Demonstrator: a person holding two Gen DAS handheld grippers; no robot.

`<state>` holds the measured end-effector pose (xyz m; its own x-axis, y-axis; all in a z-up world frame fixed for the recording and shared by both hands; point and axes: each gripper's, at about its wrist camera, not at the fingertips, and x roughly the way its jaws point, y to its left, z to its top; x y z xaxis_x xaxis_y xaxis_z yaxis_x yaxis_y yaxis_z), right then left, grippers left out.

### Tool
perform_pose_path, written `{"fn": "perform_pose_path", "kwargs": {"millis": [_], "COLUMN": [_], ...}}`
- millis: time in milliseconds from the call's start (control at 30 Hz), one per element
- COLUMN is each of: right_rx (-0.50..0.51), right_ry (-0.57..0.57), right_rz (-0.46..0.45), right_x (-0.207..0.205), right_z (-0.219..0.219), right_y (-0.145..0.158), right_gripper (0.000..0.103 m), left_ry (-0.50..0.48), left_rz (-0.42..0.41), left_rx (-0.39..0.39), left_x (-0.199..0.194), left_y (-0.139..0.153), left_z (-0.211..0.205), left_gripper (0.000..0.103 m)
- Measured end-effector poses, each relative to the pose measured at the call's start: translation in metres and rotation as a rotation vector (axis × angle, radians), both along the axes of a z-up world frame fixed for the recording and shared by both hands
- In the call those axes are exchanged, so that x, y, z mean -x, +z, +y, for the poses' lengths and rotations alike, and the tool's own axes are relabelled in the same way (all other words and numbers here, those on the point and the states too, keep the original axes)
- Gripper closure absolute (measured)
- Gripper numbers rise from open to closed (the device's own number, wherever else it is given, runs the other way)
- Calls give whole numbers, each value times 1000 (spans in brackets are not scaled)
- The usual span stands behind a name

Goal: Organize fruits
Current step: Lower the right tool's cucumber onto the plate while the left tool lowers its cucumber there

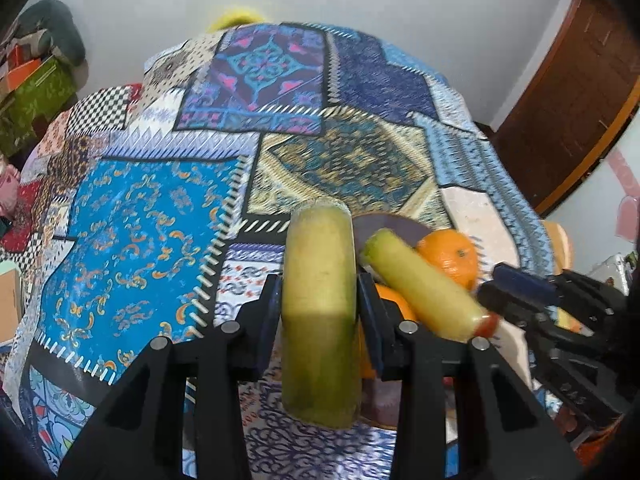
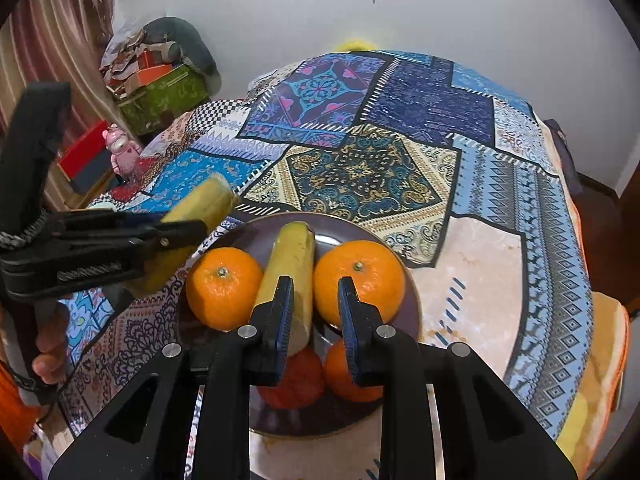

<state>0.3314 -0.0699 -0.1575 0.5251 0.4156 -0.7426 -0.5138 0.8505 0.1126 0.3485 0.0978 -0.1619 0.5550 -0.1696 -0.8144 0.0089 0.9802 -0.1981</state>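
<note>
Left wrist view: I see my left hand-held gripper from behind, and its two fingers squeeze a yellow-green banana piece between them.
Left hand-held gripper: it is holding the banana piece tight, with one pad on each side.
Held banana piece: it sticks up past the fingers and hangs in the air above the cloth, just left of the plate.
Right wrist view: I see my right hand-held gripper over the near part of the plate.
Right hand-held gripper: its fingers stand a little apart with nothing between them.
Blue pads: the left one sits in front of the second banana piece, but I cannot tell if it touches.
Second banana piece: it lies on the plate, between two oranges.
Left orange: it rests on the plate, touching the second banana piece.
Right orange: it rests on the plate, on the other side of that piece.
Third orange: it sits at the near side of the plate, partly hidden by my right fingers.
Red fruit: it sits beside the third orange; I cannot tell what kind it is.
Plate: dark and round, on the worktop near its front edge.
Worktop: covered by a patchwork cloth in blue, gold and cream.
Far left: a pink toy and a green box stand well apart from the fruit.
</note>
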Motion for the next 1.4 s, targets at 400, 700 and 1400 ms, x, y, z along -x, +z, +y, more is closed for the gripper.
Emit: {"fn": "perform_pose_path", "kwargs": {"millis": [400, 700, 1400], "right_rx": [-30, -50, -45], "right_ry": [-8, -5, -21], "right_rz": [-10, 1, -56], "right_x": [5, 5, 40], "right_z": [-19, -23, -40], "right_y": [5, 1, 28], "right_gripper": [82, 79, 67], "left_ry": [-83, -76, -99], "left_rz": [41, 37, -46], "left_rx": [19, -30, -70], "left_x": [-15, -16, 38], "left_y": [-2, -2, 41], "left_z": [-56, -58, -58], "left_gripper": [65, 61, 59]}}
